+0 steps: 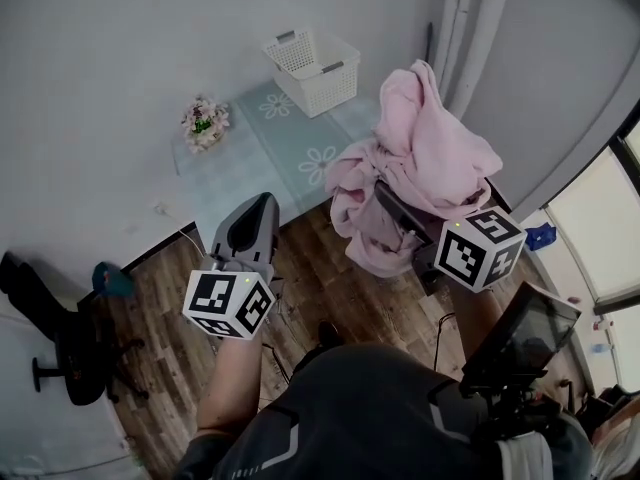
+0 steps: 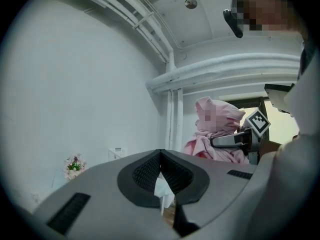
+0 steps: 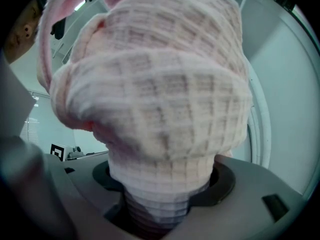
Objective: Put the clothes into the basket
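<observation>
A big pink garment [image 1: 425, 158] hangs in a bunch from my right gripper [image 1: 392, 208], which is shut on it and held up over the wooden floor. In the right gripper view the waffle-knit pink garment [image 3: 155, 99] fills the frame, pinched between the jaws of the right gripper [image 3: 160, 206]. The white slatted basket [image 1: 312, 70] stands on a pale green mat [image 1: 262, 153] by the wall, beyond both grippers. My left gripper [image 1: 260, 208] is shut and holds nothing, pointing towards the mat. From the left gripper [image 2: 161, 156] view, the pink garment [image 2: 216, 134] shows at right.
A small bunch of flowers [image 1: 204, 121] sits at the mat's left edge. White pipes [image 1: 472, 28] run up the wall behind the garment. A black office chair [image 1: 70, 353] stands at the left. A dark screen [image 1: 522, 336] is near my right side.
</observation>
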Tool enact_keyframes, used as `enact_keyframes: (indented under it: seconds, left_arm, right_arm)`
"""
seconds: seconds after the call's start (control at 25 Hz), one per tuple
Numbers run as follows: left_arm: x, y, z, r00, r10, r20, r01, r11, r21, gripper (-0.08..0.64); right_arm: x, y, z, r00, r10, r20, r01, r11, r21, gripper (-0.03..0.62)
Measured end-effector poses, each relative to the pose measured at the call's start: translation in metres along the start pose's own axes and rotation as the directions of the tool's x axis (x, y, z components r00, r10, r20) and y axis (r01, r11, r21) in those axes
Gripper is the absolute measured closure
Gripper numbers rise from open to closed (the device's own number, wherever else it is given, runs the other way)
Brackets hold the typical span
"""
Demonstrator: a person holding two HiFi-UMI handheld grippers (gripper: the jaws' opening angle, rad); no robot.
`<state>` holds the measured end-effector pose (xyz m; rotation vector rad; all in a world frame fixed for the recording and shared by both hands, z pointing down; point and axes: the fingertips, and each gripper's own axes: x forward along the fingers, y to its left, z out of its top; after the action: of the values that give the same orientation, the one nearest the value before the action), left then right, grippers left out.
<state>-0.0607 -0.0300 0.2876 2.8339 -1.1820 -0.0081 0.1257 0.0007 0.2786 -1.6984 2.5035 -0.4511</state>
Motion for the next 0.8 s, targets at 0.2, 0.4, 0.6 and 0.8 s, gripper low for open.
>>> enact_keyframes:
  seconds: [0.2,0.4,0.6,0.8]
  left_arm:
    - [0.015,0.038,0.006,1.000,-0.025,0.000,0.025,1.000,0.008,0.551]
    - [0.018,0.034,0.003,0.998,-0.055,-0.008,0.055,0.998,0.022,0.551]
    - [0.029,0.072,0.006,0.998,-0.069,-0.001,0.069,0.998,0.011,0.551]
    - [0.036,0.089,0.001,0.997,-0.082,0.000,0.082,0.997,0.003,0.551]
  right_arm:
    - [0.038,0.003,0.006,1.000,-0.021,0.003,0.021,1.000,-0.003,0.250]
    - [0.036,0.003,0.004,0.999,-0.036,0.019,0.036,0.999,0.004,0.250]
    - [0.074,0.010,0.004,0.999,-0.050,0.013,0.050,0.999,0.004,0.250]
    - [0.093,0.009,0.005,0.998,-0.067,0.014,0.067,0.998,0.000,0.250]
